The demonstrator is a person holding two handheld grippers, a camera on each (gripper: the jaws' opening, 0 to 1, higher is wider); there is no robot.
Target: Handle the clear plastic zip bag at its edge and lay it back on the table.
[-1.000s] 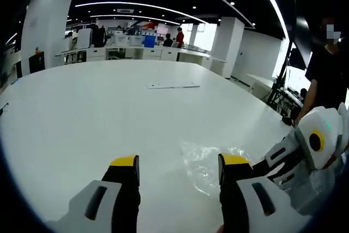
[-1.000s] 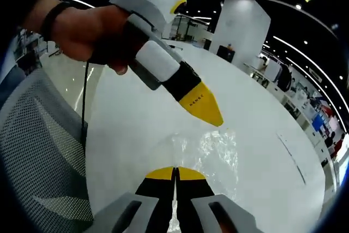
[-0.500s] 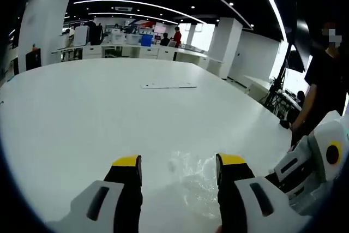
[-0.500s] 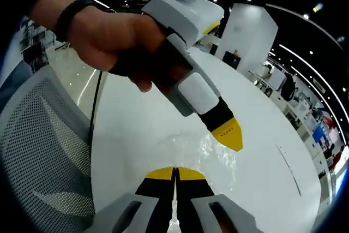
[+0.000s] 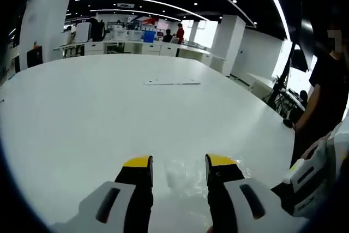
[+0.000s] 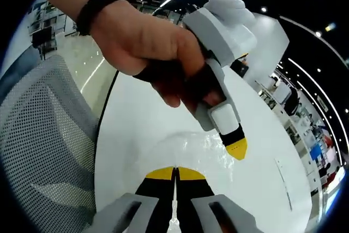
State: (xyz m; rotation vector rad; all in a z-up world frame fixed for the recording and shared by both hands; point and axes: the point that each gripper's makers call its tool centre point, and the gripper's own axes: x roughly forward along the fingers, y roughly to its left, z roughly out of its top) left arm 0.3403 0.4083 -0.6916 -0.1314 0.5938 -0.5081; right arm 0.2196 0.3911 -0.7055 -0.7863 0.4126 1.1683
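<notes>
Two grippers met at the clear zip bag (image 6: 204,148), which lay crumpled on the white table (image 5: 109,107) near its edge. The right gripper (image 6: 175,174) had its jaws pressed together, apparently pinching the bag's near edge, the film running away ahead of the tips. The left gripper (image 5: 178,166) stood spread, the bag (image 5: 182,170) between its jaws. Its long axis and which way it pointed I could not tell
</notes>
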